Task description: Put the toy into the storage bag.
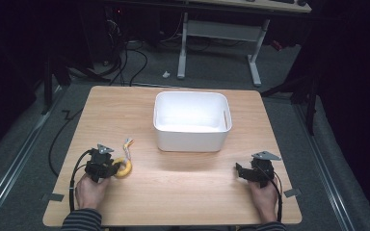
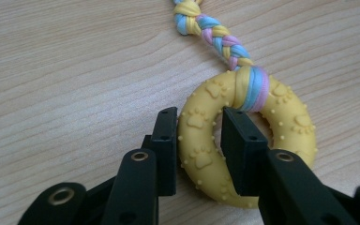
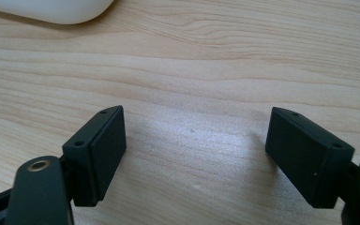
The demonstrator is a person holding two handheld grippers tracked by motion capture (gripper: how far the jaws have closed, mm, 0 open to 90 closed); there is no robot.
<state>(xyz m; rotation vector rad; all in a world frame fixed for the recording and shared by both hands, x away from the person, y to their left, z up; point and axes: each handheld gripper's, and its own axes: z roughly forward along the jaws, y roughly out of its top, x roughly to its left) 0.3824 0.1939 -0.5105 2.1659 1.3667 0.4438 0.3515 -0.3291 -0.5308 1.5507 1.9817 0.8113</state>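
Jaws of the left gripper (image 2: 199,117) clamp the yellow ring toy (image 2: 281,117) with its braided rope (image 2: 215,35), while the right gripper (image 3: 194,129) rests wide open on the table (image 3: 215,56) beside the white bin (image 1: 191,120).

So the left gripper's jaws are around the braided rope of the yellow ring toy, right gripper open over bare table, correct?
Not quite: in the left gripper view the left gripper clasps the ring toy at its yellow rubber ring, not the rope. The right gripper is open over bare table.
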